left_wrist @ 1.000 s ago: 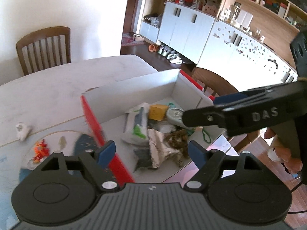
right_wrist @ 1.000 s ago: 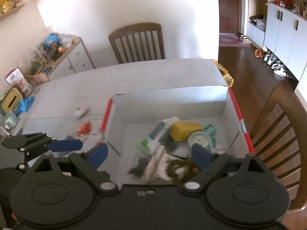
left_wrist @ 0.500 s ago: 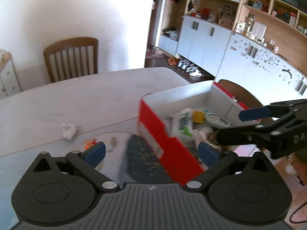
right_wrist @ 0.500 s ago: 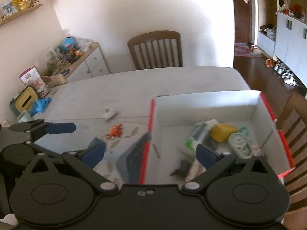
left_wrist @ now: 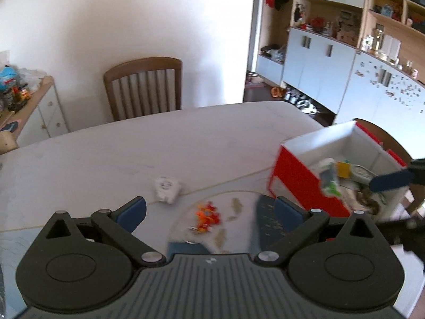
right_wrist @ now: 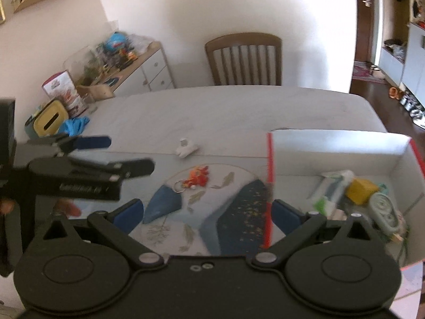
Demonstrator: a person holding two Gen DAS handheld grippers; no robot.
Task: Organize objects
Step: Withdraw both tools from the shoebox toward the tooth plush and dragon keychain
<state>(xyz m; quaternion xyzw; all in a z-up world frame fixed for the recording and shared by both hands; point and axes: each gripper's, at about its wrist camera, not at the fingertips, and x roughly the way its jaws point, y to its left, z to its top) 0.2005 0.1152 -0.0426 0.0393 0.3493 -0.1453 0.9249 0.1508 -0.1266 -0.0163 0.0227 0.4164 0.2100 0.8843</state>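
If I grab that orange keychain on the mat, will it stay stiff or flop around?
The keychain will probably flop: its charm hangs from a loose metal ring. It looks small, so likely light. Lying flat on the mat, it shouldn't roll.

The right gripper (right_wrist: 207, 214) hangs wide open above the mat (right_wrist: 212, 207); red-edged box (right_wrist: 340, 143) at right holds what looks like a clock (right_wrist: 385, 212).
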